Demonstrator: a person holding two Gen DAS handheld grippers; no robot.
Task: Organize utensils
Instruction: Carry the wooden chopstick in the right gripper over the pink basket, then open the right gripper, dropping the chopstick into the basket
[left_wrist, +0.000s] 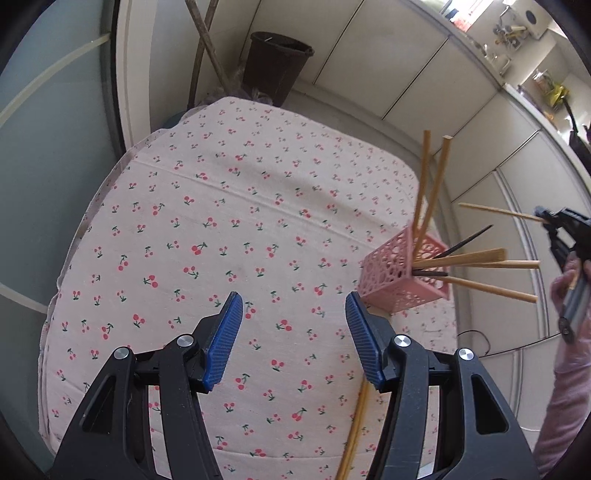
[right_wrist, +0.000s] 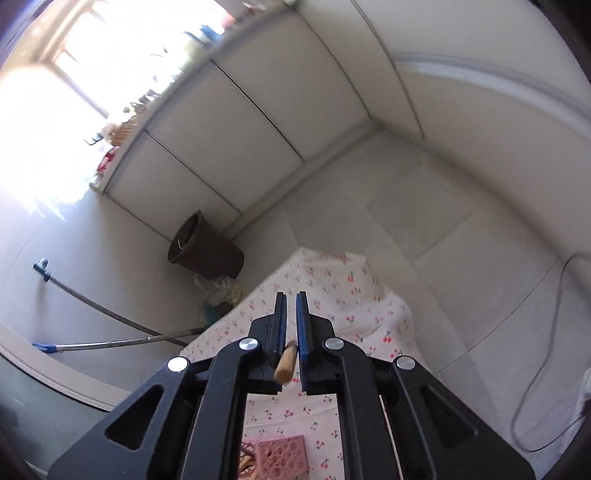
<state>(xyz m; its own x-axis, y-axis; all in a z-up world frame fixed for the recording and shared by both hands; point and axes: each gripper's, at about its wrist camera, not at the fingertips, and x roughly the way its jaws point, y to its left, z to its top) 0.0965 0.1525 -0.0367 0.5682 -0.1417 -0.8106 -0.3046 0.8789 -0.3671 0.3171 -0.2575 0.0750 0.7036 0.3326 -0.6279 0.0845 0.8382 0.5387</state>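
A pink perforated holder (left_wrist: 395, 280) stands near the right edge of the cherry-print tablecloth (left_wrist: 221, 221), with several wooden and dark chopsticks (left_wrist: 476, 260) leaning out of it. My left gripper (left_wrist: 294, 301) hangs open above the cloth with nothing between its blue pads. A pair of wooden chopsticks (left_wrist: 354, 435) lies on the cloth under its right finger. My right gripper (left_wrist: 545, 218), held by a gloved hand, is shut on one wooden chopstick (left_wrist: 498, 212) out beyond the holder. In the right wrist view the chopstick's end (right_wrist: 285, 363) sits pinched between the pads of the right gripper (right_wrist: 291, 295), and the holder (right_wrist: 284, 456) shows below.
A dark waste bin (left_wrist: 275, 66) stands on the floor past the table's far end, with mop handles (right_wrist: 110, 332) beside it. White cabinet doors (left_wrist: 424, 74) line the wall. A cable (right_wrist: 554, 332) trails on the floor right of the table.
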